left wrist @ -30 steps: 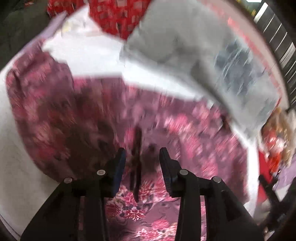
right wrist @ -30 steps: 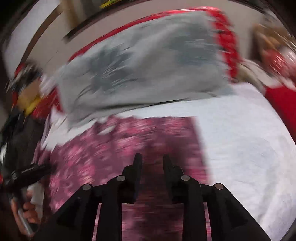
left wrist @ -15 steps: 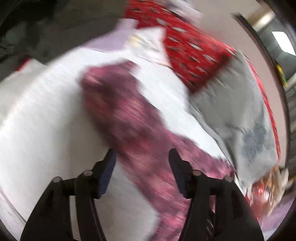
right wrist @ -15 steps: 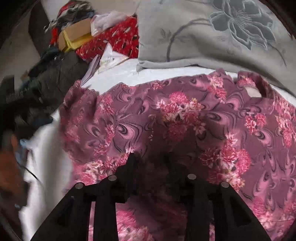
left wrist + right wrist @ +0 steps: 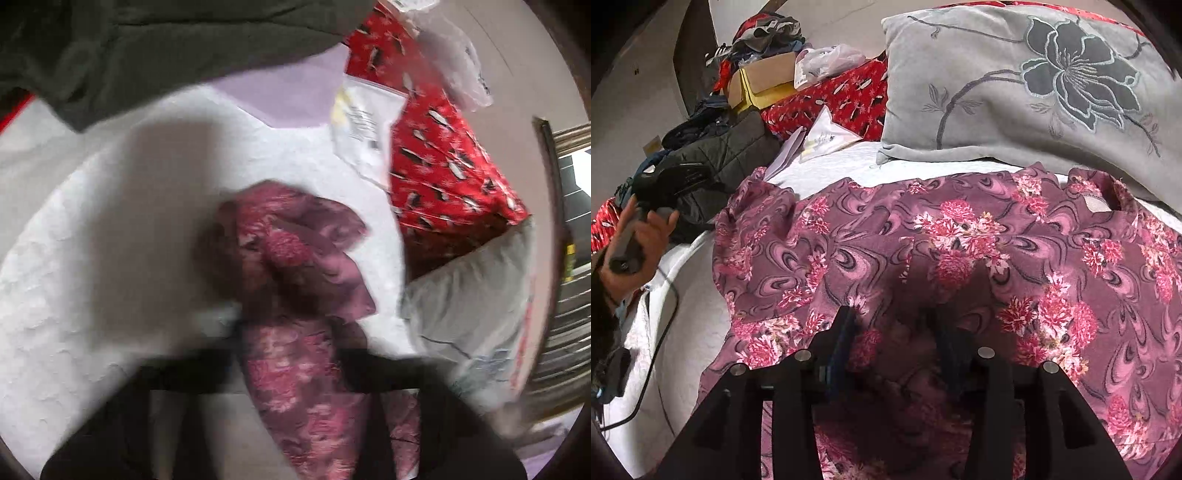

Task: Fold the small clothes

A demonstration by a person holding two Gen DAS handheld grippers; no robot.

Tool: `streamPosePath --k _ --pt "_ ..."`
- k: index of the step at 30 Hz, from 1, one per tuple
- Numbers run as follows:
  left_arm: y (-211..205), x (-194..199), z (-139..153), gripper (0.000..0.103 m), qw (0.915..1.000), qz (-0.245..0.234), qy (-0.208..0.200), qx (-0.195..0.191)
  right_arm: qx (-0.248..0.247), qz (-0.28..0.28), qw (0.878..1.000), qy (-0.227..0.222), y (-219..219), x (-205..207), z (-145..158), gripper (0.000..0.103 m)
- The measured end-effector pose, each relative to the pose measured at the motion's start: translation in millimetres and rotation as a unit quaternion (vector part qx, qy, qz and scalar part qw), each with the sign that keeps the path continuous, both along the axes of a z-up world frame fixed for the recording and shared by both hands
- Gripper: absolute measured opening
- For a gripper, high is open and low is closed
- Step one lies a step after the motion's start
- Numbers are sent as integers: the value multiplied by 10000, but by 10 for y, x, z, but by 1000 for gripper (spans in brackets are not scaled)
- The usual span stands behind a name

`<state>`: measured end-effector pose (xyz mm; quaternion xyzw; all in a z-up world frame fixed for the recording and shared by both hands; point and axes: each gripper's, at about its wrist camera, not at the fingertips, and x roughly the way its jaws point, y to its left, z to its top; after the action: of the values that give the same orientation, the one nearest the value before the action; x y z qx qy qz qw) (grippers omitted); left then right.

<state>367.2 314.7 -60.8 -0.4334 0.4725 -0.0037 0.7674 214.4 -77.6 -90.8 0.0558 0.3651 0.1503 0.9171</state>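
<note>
We read this as an early step of the fold: the maroon floral-print fabric garment (image 5: pixel 960 251) lies spread on the white quilted bed cover (image 5: pixel 683 332), near the grey pillow with a dark embroidered flower (image 5: pixel 1034 85) at the far side, and one end of it is being gathered to carry across.

Left gripper (image 5: pixel 291 354): the view is badly blurred. A bunched sleeve or corner of the garment runs between its jaws, and we take the jaws as closed tight on that cloth. The cloth's free end sits crumpled just beyond the tips, resting on the bed cover.

Right gripper (image 5: pixel 894 332): jaws partly apart and opening. Garment fabric lies under and between them, slightly puckered; the pads do not appear to press on it. We judge this a release or a re-seat, not a hold.

At the far left of the right view, a hand (image 5: pixel 639 240) grips the handle of the other tool.

Next move, in our judgement: carry the held end over the body of the garment toward the middle, with the right gripper pinning or clear of the fold line.
</note>
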Motion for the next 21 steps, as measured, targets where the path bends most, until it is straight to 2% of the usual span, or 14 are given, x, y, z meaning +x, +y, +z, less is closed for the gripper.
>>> streamPosePath --k 1,3,4,6,7,9,11,13,15,17,21 --pt "10 -14 42 3 10000 55 -38 -64 63 11 10000 12 -21 -3 -4 48" --pt "55 -168 213 3 9993 221 -205 226 150 22 9999 21 -43 1 -5 48" --pt "67 -298 309 3 9982 268 -224 487 159 23 9999 19 -43 -5 -9 48" --pt "100 -489 381 3 9950 354 -123 927 156 25 9999 10 -38 -4 -9 48" --pt "124 -612 372 3 9914 374 55 1253 156 26 9999 7 -36 -3 -10 48" --pt "200 -754 276 5 9898 353 244 1360 186 34 9998 7 -43 -4 -12 48" --pt "347 -892 151 9 9926 366 297 1118 220 40 9997 11 -50 1 -12 49" --pt "527 -1024 78 20 9953 665 187 672 214 35 9998 8 -52 -8 -15 49" --pt "637 -1060 58 47 9952 920 16 343 206 33 9998 8 -51 -4 -15 49" --pt "688 -1024 33 65 9951 976 -138 8 208 32 9998 7 -52 -4 -15 49" --pt "628 -703 -145 67 9955 760 -56 -563 211 33 9998 7 -51 -2 -12 49"
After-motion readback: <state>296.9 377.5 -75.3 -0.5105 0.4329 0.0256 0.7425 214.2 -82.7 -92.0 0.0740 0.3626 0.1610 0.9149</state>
